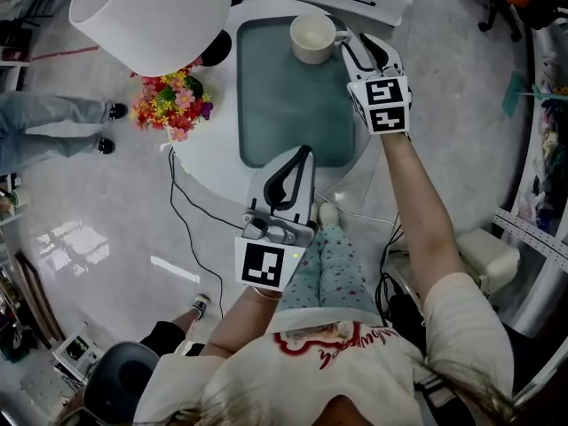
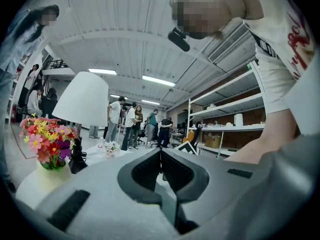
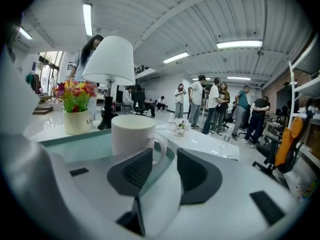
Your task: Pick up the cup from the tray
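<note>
A white cup (image 1: 313,36) stands upright at the far end of the teal tray (image 1: 266,105) on the round white table. Its handle points toward my right gripper (image 1: 362,50), which is open just beside it. In the right gripper view the cup (image 3: 132,134) stands just ahead of the left jaw of that right gripper (image 3: 165,170). The handle is near the gap, and nothing is pressed between the jaws. My left gripper (image 1: 300,153) is shut and empty over the tray's near edge. The left gripper (image 2: 160,154) looks past the table, and the cup is out of its view.
A white lamp (image 1: 151,16) and a pot of flowers (image 1: 170,100) stand on the table left of the tray. A person's legs (image 1: 53,122) are at the far left, cables run over the floor, and a chair (image 1: 124,380) is behind. Several people stand beyond the table (image 3: 220,104).
</note>
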Demonstrator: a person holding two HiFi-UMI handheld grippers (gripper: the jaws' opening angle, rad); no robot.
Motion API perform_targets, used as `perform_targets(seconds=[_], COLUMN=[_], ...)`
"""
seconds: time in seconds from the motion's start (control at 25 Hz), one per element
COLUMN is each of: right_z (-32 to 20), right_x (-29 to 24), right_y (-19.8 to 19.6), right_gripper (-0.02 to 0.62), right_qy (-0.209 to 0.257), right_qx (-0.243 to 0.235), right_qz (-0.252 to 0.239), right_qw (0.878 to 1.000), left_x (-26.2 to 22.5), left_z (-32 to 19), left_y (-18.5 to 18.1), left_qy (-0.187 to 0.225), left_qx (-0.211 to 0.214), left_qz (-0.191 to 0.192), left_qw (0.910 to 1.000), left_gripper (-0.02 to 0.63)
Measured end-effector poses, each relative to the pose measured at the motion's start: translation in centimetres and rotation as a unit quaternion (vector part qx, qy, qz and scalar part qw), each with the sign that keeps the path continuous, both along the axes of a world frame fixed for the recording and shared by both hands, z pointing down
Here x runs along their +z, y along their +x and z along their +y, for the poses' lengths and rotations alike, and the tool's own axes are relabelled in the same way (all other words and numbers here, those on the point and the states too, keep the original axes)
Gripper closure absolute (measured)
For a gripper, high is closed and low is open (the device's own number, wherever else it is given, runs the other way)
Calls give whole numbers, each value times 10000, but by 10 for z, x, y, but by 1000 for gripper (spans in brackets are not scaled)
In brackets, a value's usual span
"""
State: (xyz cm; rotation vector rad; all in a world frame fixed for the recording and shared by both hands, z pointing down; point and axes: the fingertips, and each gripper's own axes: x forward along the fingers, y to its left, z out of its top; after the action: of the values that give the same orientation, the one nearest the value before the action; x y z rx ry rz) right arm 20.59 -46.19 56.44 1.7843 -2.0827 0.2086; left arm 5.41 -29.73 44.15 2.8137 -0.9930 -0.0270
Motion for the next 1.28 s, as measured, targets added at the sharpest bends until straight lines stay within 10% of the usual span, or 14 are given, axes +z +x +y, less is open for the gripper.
perform_targets(seconds=[0.56, 1.28], right_z=[-34, 15], right_x=[2, -62], right_y=[-2, 7], right_gripper=[529, 546], right_qy=[322, 871], right_qx=[-93, 603], right_qz=[163, -1282], right_qw=[9993, 9861], left_x=[18, 2], left_z=[1, -8], left_y=[-2, -14], left_qy=[-140, 48], left_qx=[78, -64], left_qz=[-193, -273], left_qw=[9997, 9996], left_gripper=[592, 592])
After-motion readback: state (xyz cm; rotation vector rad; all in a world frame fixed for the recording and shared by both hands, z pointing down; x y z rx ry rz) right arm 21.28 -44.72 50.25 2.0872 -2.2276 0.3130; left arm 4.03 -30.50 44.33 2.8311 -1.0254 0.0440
